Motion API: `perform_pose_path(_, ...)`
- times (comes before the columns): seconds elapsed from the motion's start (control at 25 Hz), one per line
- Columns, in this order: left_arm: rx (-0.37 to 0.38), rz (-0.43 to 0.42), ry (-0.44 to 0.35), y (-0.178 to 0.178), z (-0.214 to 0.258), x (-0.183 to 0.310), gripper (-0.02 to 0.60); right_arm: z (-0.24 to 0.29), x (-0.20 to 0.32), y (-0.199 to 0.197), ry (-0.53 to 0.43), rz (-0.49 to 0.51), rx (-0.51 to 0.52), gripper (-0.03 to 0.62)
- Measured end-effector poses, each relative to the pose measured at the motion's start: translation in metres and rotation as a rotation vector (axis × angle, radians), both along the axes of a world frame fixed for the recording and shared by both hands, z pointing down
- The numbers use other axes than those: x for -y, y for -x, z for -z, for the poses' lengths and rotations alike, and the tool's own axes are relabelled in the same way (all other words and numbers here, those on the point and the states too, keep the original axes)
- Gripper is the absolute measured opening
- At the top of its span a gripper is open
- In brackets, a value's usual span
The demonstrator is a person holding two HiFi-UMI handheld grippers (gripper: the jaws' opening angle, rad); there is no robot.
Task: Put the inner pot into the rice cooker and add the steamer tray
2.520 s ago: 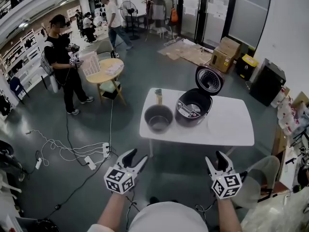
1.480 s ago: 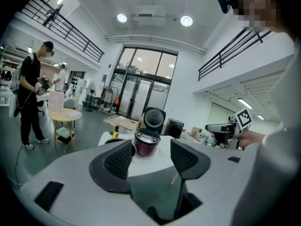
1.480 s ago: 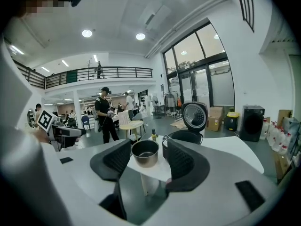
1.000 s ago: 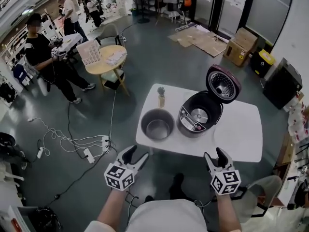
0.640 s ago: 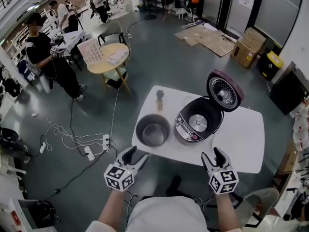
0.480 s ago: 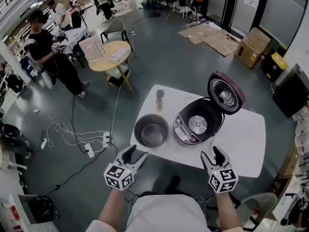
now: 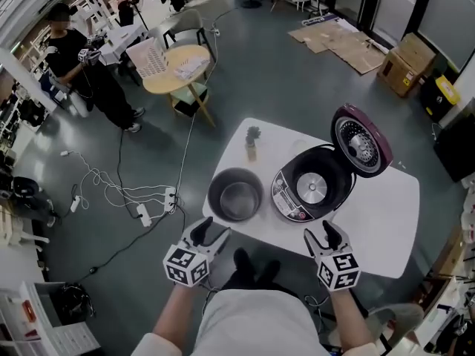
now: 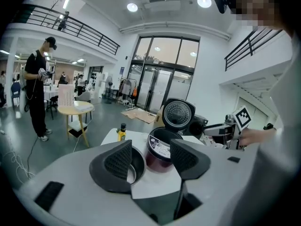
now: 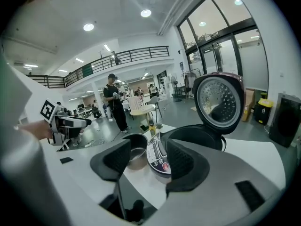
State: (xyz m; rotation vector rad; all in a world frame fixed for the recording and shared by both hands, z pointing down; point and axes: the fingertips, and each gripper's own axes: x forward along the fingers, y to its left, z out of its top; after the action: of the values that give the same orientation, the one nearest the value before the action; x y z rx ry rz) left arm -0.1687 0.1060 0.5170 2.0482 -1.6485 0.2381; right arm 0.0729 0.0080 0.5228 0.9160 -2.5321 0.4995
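The table [image 7: 386, 210] is carrying the cooker [image 7: 314, 187], its lid [image 7: 361, 140] standing open, and the pot [image 7: 235, 195] is sitting just beside it. The left gripper [image 7: 211, 232] and right gripper [image 7: 323, 234] are hovering by the near edge, jaws gaping, empty.

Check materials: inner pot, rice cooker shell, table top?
Inner pot: looks like metal. It is grey with a dull sheen, and its bottom catches the light.
Rice cooker: probably a glossy plastic shell, dark maroon with a pale control panel.
Table: smooth matte white top, laminate or painted board; the look doesn't settle which.
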Motion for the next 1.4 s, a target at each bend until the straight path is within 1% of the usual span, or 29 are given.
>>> perform_pose_path(0.12, 0.014, -0.003, 0.019, 0.006, -0.009, 0.011, 0.270, -0.016, 0.005, 0.012, 0.042, 0.009, -0.004, 0.256)
perform_pose_path(0.32, 0.010, -0.012, 0.051, 0.024, -0.029, 0.029, 0.270, -0.039, 0.012, 0.042, 0.083, 0.034, -0.032, 0.256)
perform_pose_path(0.44, 0.020, -0.030, 0.071, 0.038, -0.046, 0.041, 0.270, -0.051, 0.017, 0.062, 0.110, 0.039, -0.040, 0.256)
perform_pose_path(0.64, 0.018, -0.052, 0.120, 0.067, -0.071, 0.061, 0.270, -0.070, 0.021, 0.103, 0.197, 0.058, -0.042, 0.255)
perform_pose_path(0.92, 0.030, -0.103, 0.183, 0.095, -0.108, 0.081, 0.270, -0.096, 0.023, 0.150, 0.271, 0.084, -0.058, 0.253)
perform_pose_path(1.04, 0.040, -0.121, 0.211, 0.106, -0.125, 0.086, 0.272, -0.112, 0.022, 0.166, 0.296, 0.096, -0.086, 0.253)
perform_pose_path(1.24, 0.057, -0.143, 0.248, 0.122, -0.149, 0.093, 0.272, -0.144, 0.019, 0.182, 0.343, 0.096, -0.146, 0.253)
perform_pose_path(1.4, 0.075, -0.166, 0.288, 0.130, -0.176, 0.097, 0.270, -0.178, 0.014, 0.189, 0.389, 0.092, -0.225, 0.253)
